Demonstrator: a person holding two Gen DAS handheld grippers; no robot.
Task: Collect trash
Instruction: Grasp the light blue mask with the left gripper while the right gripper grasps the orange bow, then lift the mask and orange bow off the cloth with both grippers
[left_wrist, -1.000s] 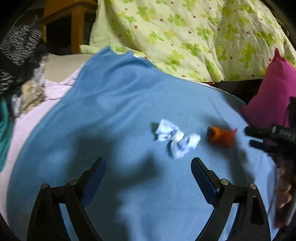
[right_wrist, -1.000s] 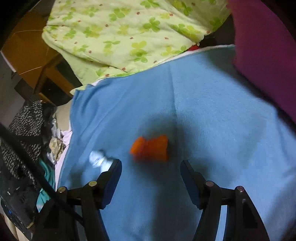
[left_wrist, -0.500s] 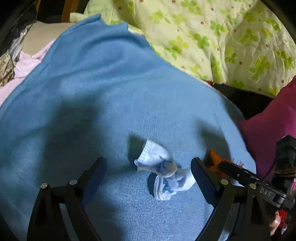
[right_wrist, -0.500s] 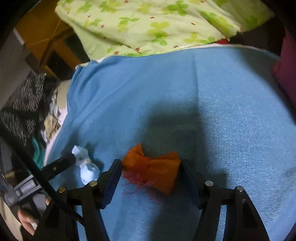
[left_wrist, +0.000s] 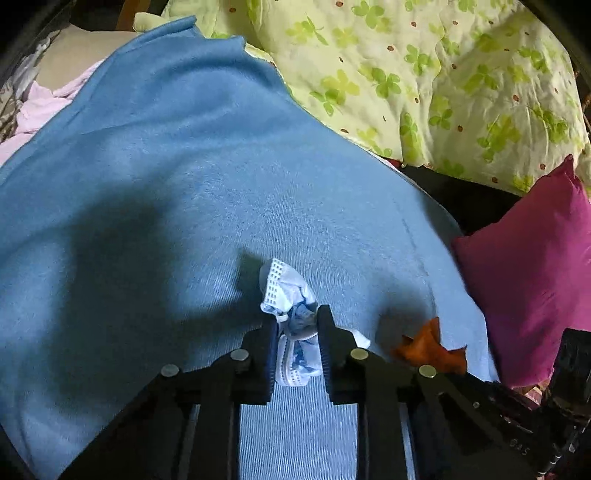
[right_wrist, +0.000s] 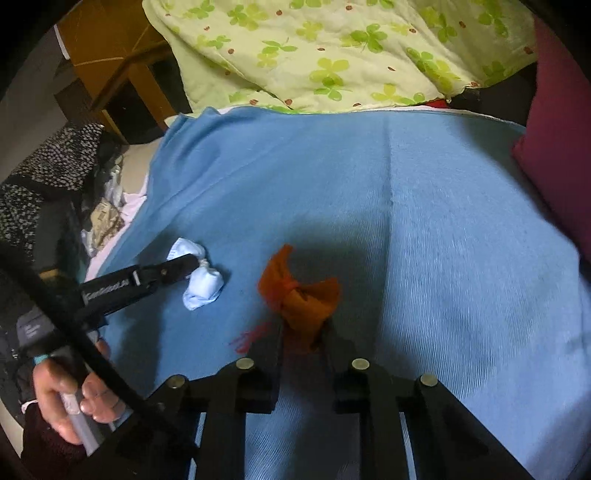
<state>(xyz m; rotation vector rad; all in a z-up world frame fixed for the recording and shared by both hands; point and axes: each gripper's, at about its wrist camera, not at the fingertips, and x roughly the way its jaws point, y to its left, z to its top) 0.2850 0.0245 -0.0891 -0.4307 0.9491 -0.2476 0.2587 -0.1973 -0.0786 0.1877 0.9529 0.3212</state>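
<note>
A crumpled white-and-blue wrapper (left_wrist: 284, 295) lies on the blue blanket (left_wrist: 166, 166). My left gripper (left_wrist: 296, 325) is shut on it, with part of it sticking out ahead of the fingers. It also shows in the right wrist view (right_wrist: 201, 282) with the left gripper's finger across it. A crumpled orange wrapper (right_wrist: 301, 295) lies to its right. My right gripper (right_wrist: 302, 338) is shut on its near end. The orange wrapper also shows in the left wrist view (left_wrist: 428, 347).
A green clover-print quilt (left_wrist: 424, 74) is heaped at the far side of the bed. A magenta pillow (left_wrist: 528, 266) lies at the right. Piled clothes (right_wrist: 48, 177) and a wooden chair (right_wrist: 122, 74) stand off the bed's left edge.
Both grippers moved forward and down onto the blanket and closed: the left on the white-and-blue wrapper, the right on the orange wrapper. Both were open a second ago.
</note>
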